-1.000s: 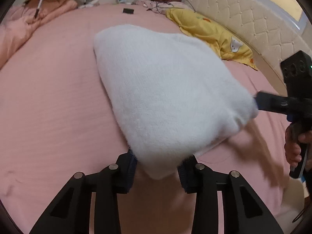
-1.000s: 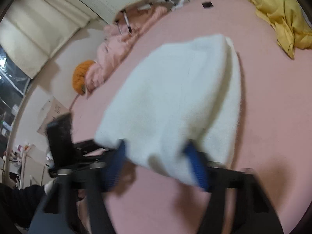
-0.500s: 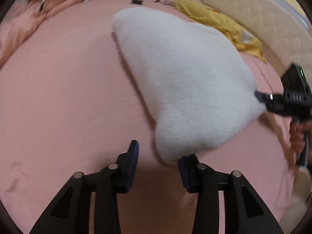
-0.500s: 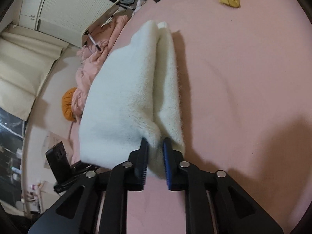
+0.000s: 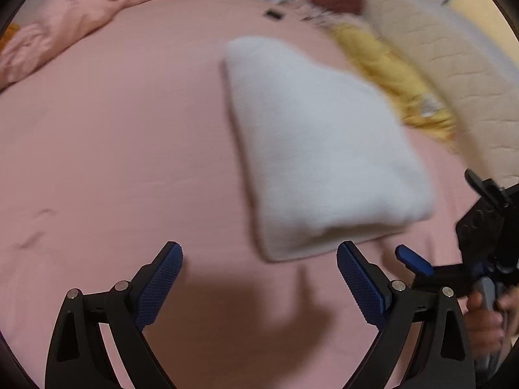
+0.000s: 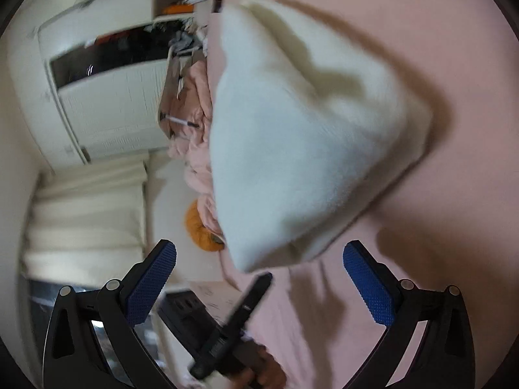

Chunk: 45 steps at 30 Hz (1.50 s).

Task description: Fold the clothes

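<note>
A folded white fluffy garment [image 5: 321,149] lies on the pink bed sheet [image 5: 113,149]. My left gripper [image 5: 259,265] is just short of the garment's near edge, its jaws opening wide with nothing between the blue pads. In the right wrist view the same white garment [image 6: 301,136] fills the middle, the picture rolled sideways. My right gripper [image 6: 259,265] sits at the garment's near corner, its jaws opening wide, pads off the fabric. The right gripper [image 5: 418,264] also shows at the right edge of the left view, and the left gripper's fingers [image 6: 249,298] cross the right view.
A yellow cloth [image 5: 392,74] lies by the quilted headboard [image 5: 454,48]. A crumpled pink blanket [image 5: 65,32] lies at the bed's far left, with clutter and a small black object [image 5: 274,14] at the far edge. An orange item [image 6: 201,227] and cabinets [image 6: 107,97] are beside the bed.
Both grippers have let go of the white garment and opened wide. The garment has dropped flat onto the sheet. The right wrist view has rolled sideways.
</note>
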Motion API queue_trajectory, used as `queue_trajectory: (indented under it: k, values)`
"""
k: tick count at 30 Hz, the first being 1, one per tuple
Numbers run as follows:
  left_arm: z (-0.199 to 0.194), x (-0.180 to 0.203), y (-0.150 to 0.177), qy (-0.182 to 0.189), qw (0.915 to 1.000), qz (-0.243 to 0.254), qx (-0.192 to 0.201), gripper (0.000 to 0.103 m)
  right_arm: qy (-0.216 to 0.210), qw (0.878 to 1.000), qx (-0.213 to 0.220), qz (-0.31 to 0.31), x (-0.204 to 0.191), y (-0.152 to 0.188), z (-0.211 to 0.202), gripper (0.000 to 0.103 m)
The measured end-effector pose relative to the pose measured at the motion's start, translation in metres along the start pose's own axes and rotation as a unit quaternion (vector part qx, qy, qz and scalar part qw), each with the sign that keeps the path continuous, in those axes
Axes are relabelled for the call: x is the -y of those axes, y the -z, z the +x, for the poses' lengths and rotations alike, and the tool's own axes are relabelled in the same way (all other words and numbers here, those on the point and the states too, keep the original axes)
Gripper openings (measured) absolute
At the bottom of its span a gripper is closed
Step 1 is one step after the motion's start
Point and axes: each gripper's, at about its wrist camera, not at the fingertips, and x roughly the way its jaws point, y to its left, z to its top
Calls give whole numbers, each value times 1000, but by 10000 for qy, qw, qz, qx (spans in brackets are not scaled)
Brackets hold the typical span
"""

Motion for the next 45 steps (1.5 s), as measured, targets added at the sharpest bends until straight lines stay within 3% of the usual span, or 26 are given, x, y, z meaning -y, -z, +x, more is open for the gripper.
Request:
queue_trajectory:
  k: [6,8,9,10,11,12,15,16,18,20,21,24,26,27,28,30,33,34,35,36,37,39,40,41,42,45]
  values:
    - [-2,10,-1,-43,9997,158,193,96,-496,9980,313,-230,-15,-13,20,99]
    - [2,18,-4,-25,9995,194,231,96,-340,9986,370,-181,-14,-19,21,61]
    - [6,21,-6,-68,9993,241,266,96,-260,9987,398,-155,-14,-21,22,11]
    - [9,21,-6,-161,9989,307,315,79,-175,9986,440,-215,-12,-20,19,12]
    - [15,20,-6,-321,9985,349,290,35,-88,9984,483,-278,-11,-19,17,12]
    - [22,17,-7,-285,9990,299,172,25,-6,9979,533,-357,-12,-18,16,12]
    - [22,9,-6,50,9999,46,94,25,61,9969,649,-439,-7,-15,7,17]
    - [18,9,-5,71,9999,80,132,25,64,9964,728,-423,-5,-13,2,33]
    - [10,14,-3,15,9994,258,235,35,171,9922,1173,-376,0,-11,-8,38]
    - [2,19,-1,-206,9978,482,401,64,192,9902,1344,-326,3,-15,-17,39]
    - [-3,20,-1,-252,9967,590,491,64,174,9908,1310,-291,5,-18,-17,40]
    - [-6,25,-5,-215,9950,826,523,61,116,9925,1204,-167,9,-30,-15,40]
    - [-1,25,-8,-234,9955,828,409,32,-48,9929,1183,-105,10,-35,-19,40]
    - [2,23,-10,-234,9960,783,367,29,-132,9930,1172,-75,11,-38,-20,40]
    - [6,21,-11,-227,9965,729,341,29,-96,9923,1215,-195,9,-38,-22,38]
    - [13,19,-13,-218,9971,669,283,28,-15,9904,1306,-450,4,-38,-26,21]
    - [13,20,-12,-170,9970,708,260,28,180,9903,1271,-526,8,-40,-26,22]
    - [11,22,-12,-186,9968,727,270,34,246,9890,1303,-658,4,-40,-27,27]
    - [10,23,-12,-228,9965,753,280,51,429,9850,1407,-901,-3,-37,-28,33]
    - [9,25,-12,-349,9957,798,306,61,618,9797,1572,-1084,-9,-33,-32,46]
    - [7,28,-12,-439,9946,862,369,70,759,9735,1774,-1229,-14,-30,-37,68]
    - [8,27,-12,-379,9949,857,381,70,930,9621,2137,-1415,-20,-26,-49,92]
    - [8,26,-13,-333,9952,842,374,65,866,9648,2055,-1398,-20,-30,-49,92]
    - [11,24,-13,-291,9960,783,320,45,797,9676,1961,-1377,-20,-34,-50,92]
    - [14,22,-13,-263,9966,738,243,40,729,9702,1868,-1357,-21,-38,-51,90]
    - [20,24,-11,-276,9965,772,151,39,575,9777,1533,-1313,-23,-49,-43,90]
